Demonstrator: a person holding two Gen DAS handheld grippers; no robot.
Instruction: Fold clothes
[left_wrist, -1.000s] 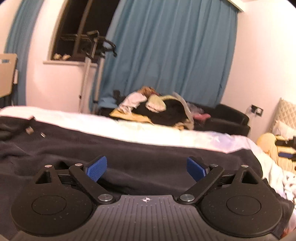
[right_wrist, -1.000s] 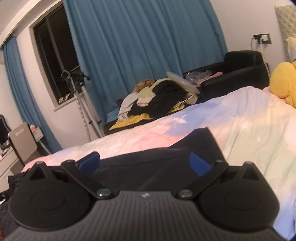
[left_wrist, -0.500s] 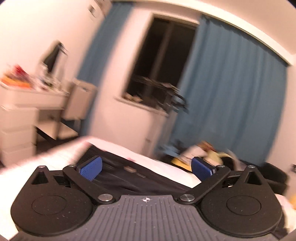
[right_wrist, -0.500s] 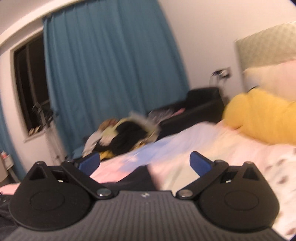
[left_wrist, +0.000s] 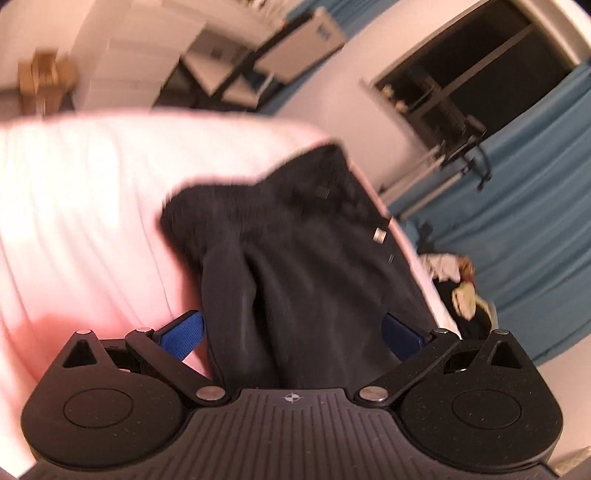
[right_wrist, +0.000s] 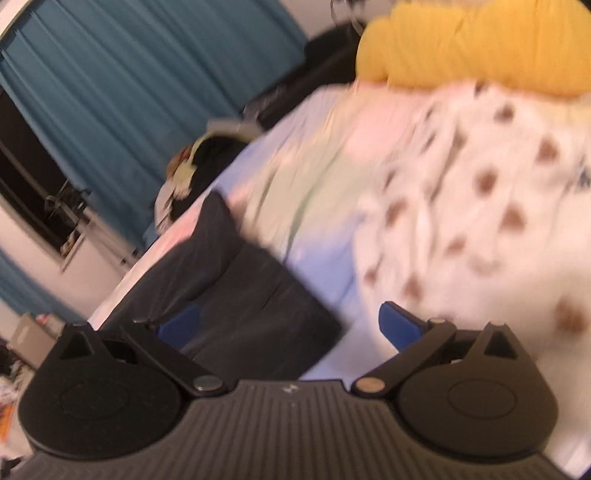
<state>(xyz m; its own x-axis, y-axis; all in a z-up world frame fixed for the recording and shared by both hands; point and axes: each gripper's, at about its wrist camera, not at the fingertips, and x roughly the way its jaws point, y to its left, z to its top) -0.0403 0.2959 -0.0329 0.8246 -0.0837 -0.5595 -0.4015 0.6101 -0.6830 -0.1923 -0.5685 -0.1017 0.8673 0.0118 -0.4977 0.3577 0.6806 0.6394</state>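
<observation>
L gripper (left_wrist: 291, 334) is wide open, blue pads far apart; the dark cloth (left_wrist: 295, 266) lies between the pads and runs away from them over the pale bed sheet (left_wrist: 81, 206); can't tell if a pad touches it; far back are a dark window (left_wrist: 469, 66) and blue curtain (left_wrist: 535, 206). R gripper (right_wrist: 288, 325) is wide open too; the cloth's end (right_wrist: 243, 295) sits by its left pad; a spotty blanket (right_wrist: 480, 192) is to the right, a yellow pillow (right_wrist: 480, 48) beyond.

Left gripper (left_wrist: 291, 334): tilted, jaws spread wide, blue pads (left_wrist: 183, 334) well apart. Right gripper (right_wrist: 290, 325): tilted, jaws likewise wide, nothing clamped between them.
</observation>
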